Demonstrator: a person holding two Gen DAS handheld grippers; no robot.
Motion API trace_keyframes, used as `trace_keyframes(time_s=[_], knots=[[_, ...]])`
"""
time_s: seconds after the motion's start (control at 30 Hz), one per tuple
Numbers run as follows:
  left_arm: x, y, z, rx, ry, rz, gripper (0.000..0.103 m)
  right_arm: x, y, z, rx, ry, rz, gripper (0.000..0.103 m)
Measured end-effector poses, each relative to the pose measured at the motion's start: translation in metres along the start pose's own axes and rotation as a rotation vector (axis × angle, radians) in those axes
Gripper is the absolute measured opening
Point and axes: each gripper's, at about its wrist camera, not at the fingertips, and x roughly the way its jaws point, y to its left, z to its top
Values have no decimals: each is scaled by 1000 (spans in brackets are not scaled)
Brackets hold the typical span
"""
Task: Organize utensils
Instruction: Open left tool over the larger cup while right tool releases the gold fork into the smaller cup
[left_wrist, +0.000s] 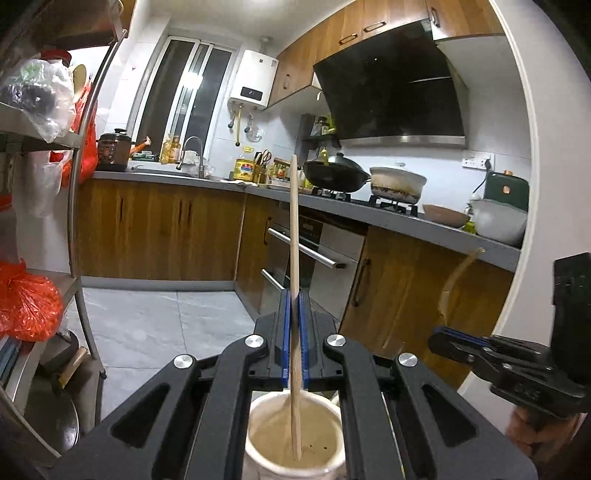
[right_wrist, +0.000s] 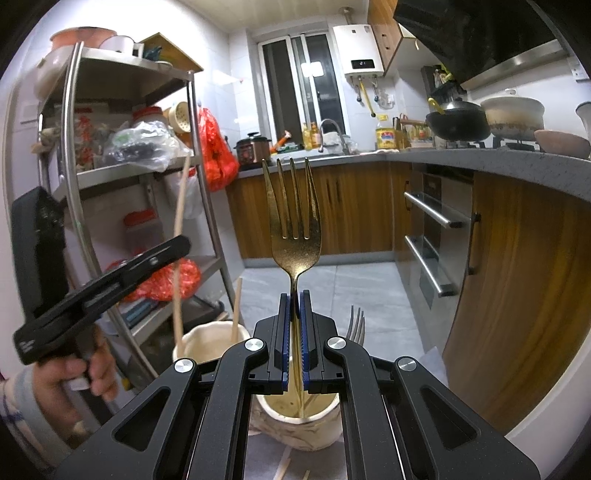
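Note:
In the left wrist view my left gripper (left_wrist: 294, 299) is shut on a wooden chopstick (left_wrist: 293, 221). The chopstick stands upright with its lower end inside a white ceramic cup (left_wrist: 295, 443) right below. In the right wrist view my right gripper (right_wrist: 294, 299) is shut on a gold fork (right_wrist: 293, 225), tines up, its handle reaching down into a second white cup (right_wrist: 299, 421). The left gripper and its chopstick (right_wrist: 180, 236) show at the left over the other cup (right_wrist: 210, 341), which holds another chopstick (right_wrist: 235, 314). The right gripper (left_wrist: 448, 334) shows at the right of the left wrist view.
A silver fork (right_wrist: 357, 325) stands behind the right cup. Loose chopsticks (right_wrist: 284, 469) lie on the surface below. A metal shelf rack (right_wrist: 122, 177) with bags stands left. Wooden cabinets and a grey counter (right_wrist: 480, 162) with a wok (right_wrist: 458, 123) and pots run along the right.

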Motion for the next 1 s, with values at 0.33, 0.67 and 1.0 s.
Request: trace_keyframes(time_s=[0.33,0.67,1.0], knots=[[16,-1,-48,22,160,25,4,26,-1,-12,-6,75,10,6],[18,1,-64,42,216,53,5,66,5,-17,-29,154,12,6],[8,6,-57,42,204,78,30,87,2,-28,-10,193,19,6]])
